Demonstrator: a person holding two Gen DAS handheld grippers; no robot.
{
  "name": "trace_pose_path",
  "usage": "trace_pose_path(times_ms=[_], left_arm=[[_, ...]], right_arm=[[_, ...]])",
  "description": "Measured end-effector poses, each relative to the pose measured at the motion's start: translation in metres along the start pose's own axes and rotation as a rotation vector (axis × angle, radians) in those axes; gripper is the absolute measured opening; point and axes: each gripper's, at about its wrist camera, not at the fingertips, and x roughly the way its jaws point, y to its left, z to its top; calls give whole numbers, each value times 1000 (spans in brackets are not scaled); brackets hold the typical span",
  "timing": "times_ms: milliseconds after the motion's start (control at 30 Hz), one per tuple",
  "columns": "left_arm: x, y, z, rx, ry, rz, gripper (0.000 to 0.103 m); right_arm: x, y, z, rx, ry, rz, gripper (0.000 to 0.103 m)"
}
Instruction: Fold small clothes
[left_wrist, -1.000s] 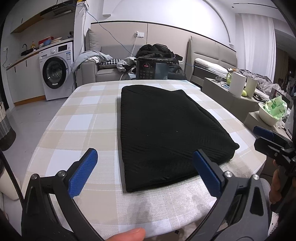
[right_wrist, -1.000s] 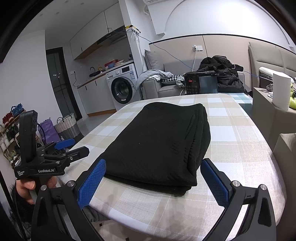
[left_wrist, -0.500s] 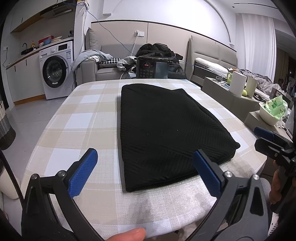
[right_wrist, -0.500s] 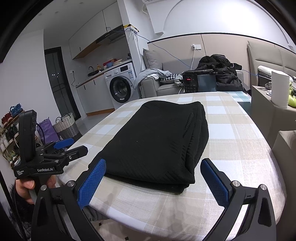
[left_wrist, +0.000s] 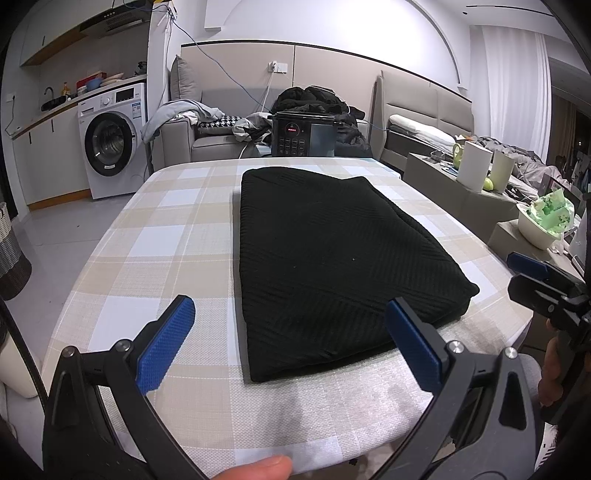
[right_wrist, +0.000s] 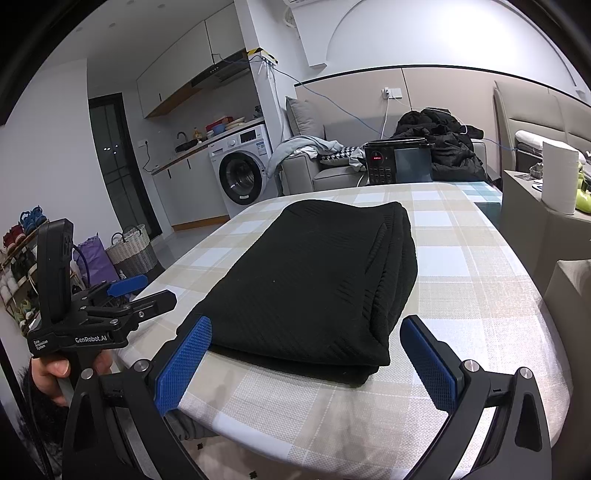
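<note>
Black knitted garment (left_wrist: 332, 254) lies folded into a long rectangle on the checked tablecloth (left_wrist: 166, 236), and through the left wrist camera we see it stretching away from us toward the far end of the table. Our left gripper (left_wrist: 288, 339) hangs above the near end of the table with its jaws spread wide and nothing between them. The garment's near edge sits ahead of the blue pads (left_wrist: 164, 345); the right pad overlaps the cloth's near right corner in the picture, though we cannot tell whether it touches. At the right edge we see our right gripper (left_wrist: 532, 280) off the table's side, apart from the cloth.

From the right wrist camera, the same garment (right_wrist: 314, 273) runs diagonally away, its stacked layers showing along the right side. Our right gripper (right_wrist: 306, 354) is also wide open and holds nothing. The folded near corner lies between the two pads (right_wrist: 428, 365) in the picture and just ahead of them, with the left pad in front of the garment's near left edge. Our left gripper (right_wrist: 133, 295) shows at the left, beside the table edge.
</note>
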Motion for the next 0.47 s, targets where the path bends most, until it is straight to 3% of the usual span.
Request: trace_pose_path(times_ms=[467], left_arm=[[4, 0, -3, 6, 4, -10, 102]], right_arm=[[2, -7, 1, -1, 4, 5, 103]])
